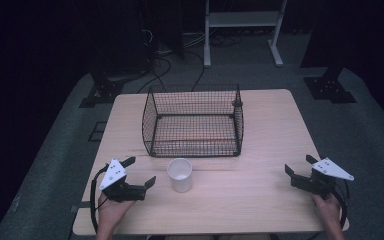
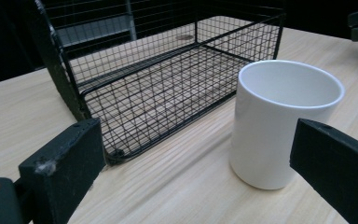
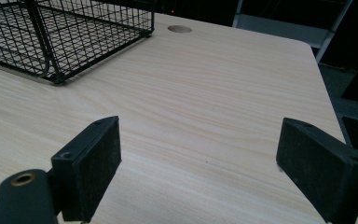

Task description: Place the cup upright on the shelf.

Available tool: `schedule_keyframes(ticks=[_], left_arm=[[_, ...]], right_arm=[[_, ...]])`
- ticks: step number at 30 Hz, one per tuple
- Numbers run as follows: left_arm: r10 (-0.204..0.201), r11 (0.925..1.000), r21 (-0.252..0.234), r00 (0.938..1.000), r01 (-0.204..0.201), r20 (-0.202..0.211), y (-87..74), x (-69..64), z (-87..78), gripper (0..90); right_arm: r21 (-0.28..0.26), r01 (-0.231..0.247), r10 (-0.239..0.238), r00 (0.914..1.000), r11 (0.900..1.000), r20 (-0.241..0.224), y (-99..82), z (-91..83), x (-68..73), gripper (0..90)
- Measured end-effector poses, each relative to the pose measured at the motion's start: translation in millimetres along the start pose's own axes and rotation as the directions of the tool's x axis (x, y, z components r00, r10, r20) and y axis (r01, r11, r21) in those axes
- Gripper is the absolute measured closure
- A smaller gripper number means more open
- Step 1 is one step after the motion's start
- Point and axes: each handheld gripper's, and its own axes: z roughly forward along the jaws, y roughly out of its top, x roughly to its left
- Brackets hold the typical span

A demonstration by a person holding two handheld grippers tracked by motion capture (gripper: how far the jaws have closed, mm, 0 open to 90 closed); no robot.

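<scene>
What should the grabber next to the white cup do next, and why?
Probably slide the left gripper forward a little so its open jaws pass around the cup. In the left gripper view the cup stands upright on the table, just ahead and nearer one jaw, untouched. The right gripper is open and far off, and the basket behind the cup holds nothing.

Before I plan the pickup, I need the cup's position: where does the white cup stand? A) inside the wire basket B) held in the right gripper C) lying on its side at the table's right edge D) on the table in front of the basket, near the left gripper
D: the white cup stands upright on the table, outside the wire basket, beside the open left gripper.
</scene>
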Motion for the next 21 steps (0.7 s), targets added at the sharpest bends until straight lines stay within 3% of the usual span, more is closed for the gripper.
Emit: schedule_keyframes(ticks=[9, 21], left_arm=[[0.026, 0.9997, -0.002, 0.9984, -0.026, 0.05, 9.1, -7.9, -0.9, 2.5], [0.051, 0.9982, 0.025, 0.9914, -0.054, 0.121, 17.5, -16.7, 4.0, 2.4]], right_arm=[[0.0, 0.0, 0.0, 1.0, 1.0, -0.001, 0.0, -0.1, 0.5, 13.0], [0.0, 0.001, -0.001, 1.0, 1.0, -0.003, 0.1, 0.1, 0.6, 13.1]])
